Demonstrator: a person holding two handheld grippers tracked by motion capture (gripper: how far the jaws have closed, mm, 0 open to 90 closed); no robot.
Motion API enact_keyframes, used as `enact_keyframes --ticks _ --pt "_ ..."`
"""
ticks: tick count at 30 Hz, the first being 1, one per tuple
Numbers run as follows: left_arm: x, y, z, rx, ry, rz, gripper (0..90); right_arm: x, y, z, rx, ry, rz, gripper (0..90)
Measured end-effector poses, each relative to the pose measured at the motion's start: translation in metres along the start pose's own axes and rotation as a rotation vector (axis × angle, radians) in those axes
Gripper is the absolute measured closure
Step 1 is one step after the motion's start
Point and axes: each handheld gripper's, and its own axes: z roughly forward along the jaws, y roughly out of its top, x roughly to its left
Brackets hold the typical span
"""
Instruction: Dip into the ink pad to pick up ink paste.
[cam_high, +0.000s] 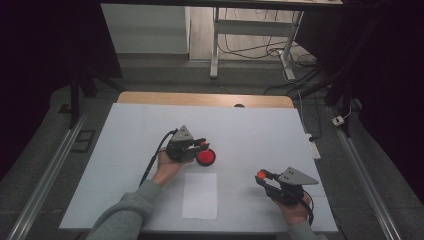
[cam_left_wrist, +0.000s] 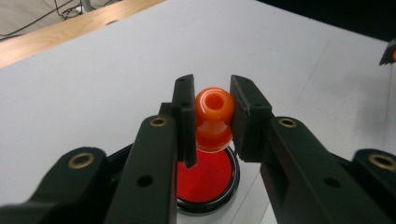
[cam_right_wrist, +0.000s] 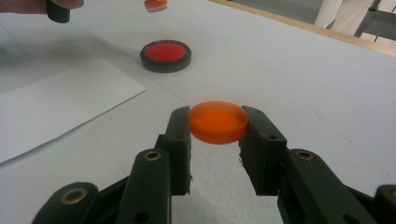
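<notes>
My left gripper is shut on a small orange knob-like piece with a hole in its top, held just above a round black-rimmed dish with a red inside. From above, the left gripper hovers at the dish near the table's middle. My right gripper is shut on an orange round cap, held above the table. In the high view the right gripper sits at the front right with the cap at its tip. The dish lies farther off in the right gripper view.
A white sheet of paper lies on the white table top in front of the dish, between the two hands. The table's wooden far edge runs along the back. Desk legs and cables stand on the floor beyond.
</notes>
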Motion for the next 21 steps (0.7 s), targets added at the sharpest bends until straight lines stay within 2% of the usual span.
enact_keyframes --ticks 21 --pt "0.001 -0.010 0.018 0.078 0.014 0.012 72.4 0.000 -0.001 0.001 0.004 0.002 -0.001 64.1"
